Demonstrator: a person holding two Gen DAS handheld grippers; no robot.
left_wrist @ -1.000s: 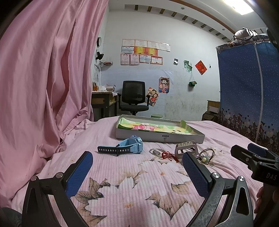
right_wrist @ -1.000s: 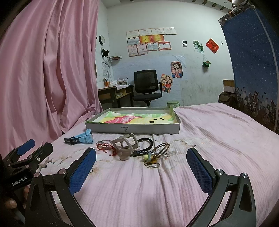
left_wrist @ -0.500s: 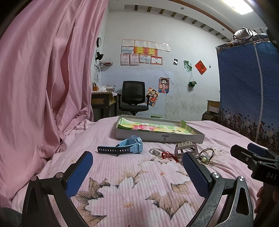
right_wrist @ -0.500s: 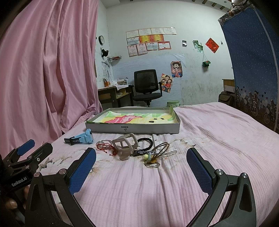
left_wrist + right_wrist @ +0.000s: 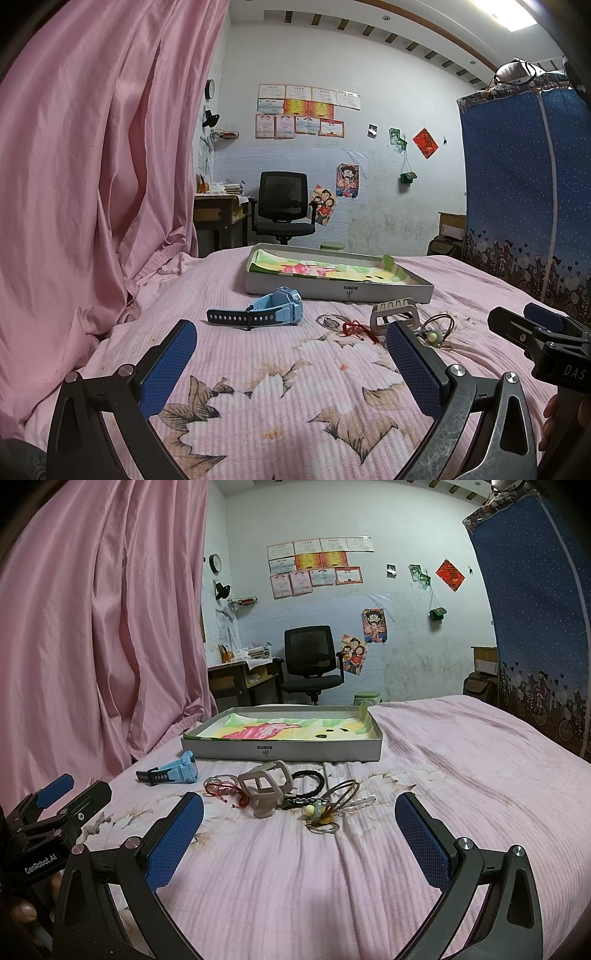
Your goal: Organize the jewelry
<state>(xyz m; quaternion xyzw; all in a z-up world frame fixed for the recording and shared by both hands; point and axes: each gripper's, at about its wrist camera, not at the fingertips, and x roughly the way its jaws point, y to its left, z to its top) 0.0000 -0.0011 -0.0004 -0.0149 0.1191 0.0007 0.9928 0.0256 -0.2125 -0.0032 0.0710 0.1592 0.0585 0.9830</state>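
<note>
A light blue watch (image 5: 273, 308) (image 5: 173, 770) lies on the pink bedspread, left of a small heap: a red cord bracelet (image 5: 223, 790), a beige hair claw (image 5: 264, 786), a black braided band (image 5: 308, 784) and brown hair ties with a green bead (image 5: 325, 805). Behind them sits a shallow grey box (image 5: 338, 291) (image 5: 280, 751) lined with a coloured drawing. My left gripper (image 5: 291, 350) is open, low over the bed in front of the watch. My right gripper (image 5: 299, 827) is open too, just short of the heap. Neither holds anything.
A pink curtain (image 5: 92, 184) hangs along the left side of the bed. A blue wardrobe cover (image 5: 524, 192) stands at the right. Beyond the bed's far end are a black office chair (image 5: 282, 206) and a desk (image 5: 218, 214).
</note>
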